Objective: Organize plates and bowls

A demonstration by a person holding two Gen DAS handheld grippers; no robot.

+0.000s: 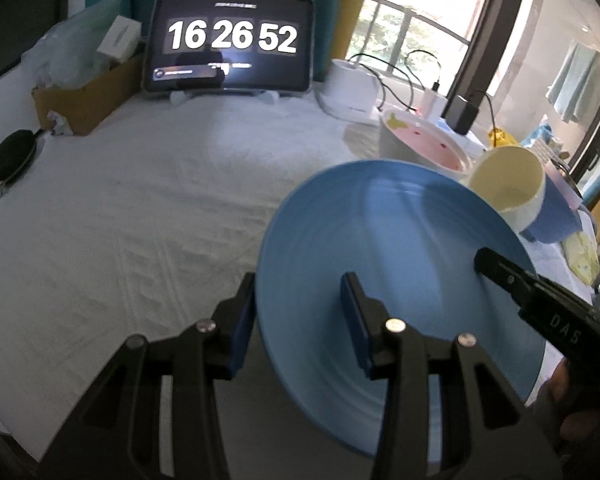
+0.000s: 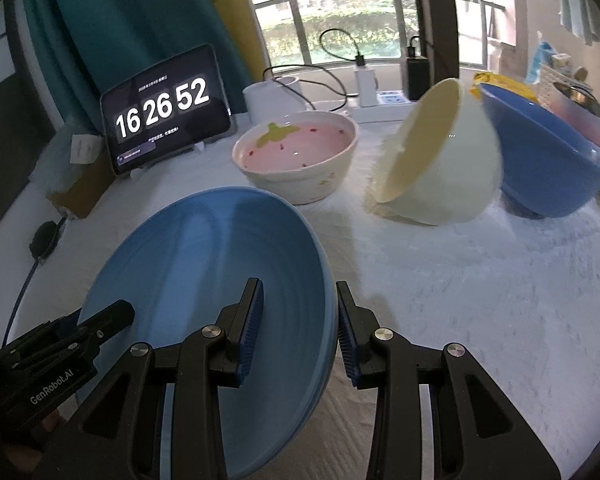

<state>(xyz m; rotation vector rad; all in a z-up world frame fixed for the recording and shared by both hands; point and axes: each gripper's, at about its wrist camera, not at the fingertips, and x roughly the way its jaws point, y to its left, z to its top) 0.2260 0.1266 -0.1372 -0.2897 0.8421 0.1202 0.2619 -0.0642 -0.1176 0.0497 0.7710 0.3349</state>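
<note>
Left wrist view: left gripper (image 1: 298, 320) clamps the wide light-blue ceramic plate (image 1: 380, 256) by its rim, seemingly above the white cloth-covered table (image 1: 140, 208).

Right wrist view: right gripper (image 2: 300, 332) pinches the opposite rim; a cream bowl (image 2: 440, 156) lies tipped beyond.

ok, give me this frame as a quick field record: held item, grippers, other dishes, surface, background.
held item: light blue plate, gripped on opposite rims by both grippers
left gripper: shut on plate rim
right gripper: shut on plate rim
other dishes: pink bowl upright; cream bowl tipped on its side, leaning against dark blue bowl
surface: white cloth
background: tablet clock, cardboard box, chargers with cables, window
</note>
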